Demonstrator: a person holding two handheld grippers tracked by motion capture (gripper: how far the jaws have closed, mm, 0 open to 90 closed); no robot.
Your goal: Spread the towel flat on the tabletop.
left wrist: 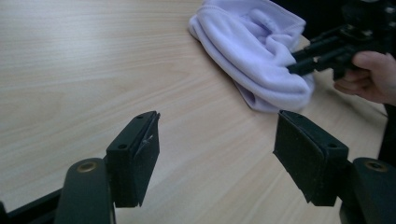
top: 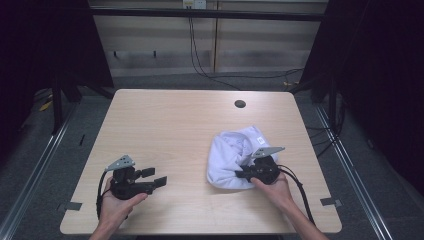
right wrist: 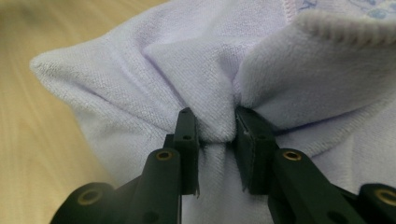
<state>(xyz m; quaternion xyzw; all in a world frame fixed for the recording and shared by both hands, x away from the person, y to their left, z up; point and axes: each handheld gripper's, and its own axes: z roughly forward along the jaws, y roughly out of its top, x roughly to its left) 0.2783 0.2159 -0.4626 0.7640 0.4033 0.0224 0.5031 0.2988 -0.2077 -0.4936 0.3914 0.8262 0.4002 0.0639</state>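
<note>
A crumpled pale lilac-white cloth (top: 232, 157) lies on the right half of the wooden table (top: 165, 125). My right gripper (top: 246, 173) is shut on a bunched fold of the cloth (right wrist: 205, 79) at its near right edge; the fabric is pinched tight between the two black jaws. My left gripper (top: 154, 177) rests near the table's front left, open, with nothing between its pads (left wrist: 135, 156). It points toward the cloth (left wrist: 261, 51), well short of it. The right gripper (left wrist: 322, 51) and the hand holding it appear beyond the cloth.
A small dark round hole (top: 240, 104) sits in the tabletop at the back right. Metal frame rails run along both sides of the table, and cables hang by the back wall. Bare wood lies between the two grippers.
</note>
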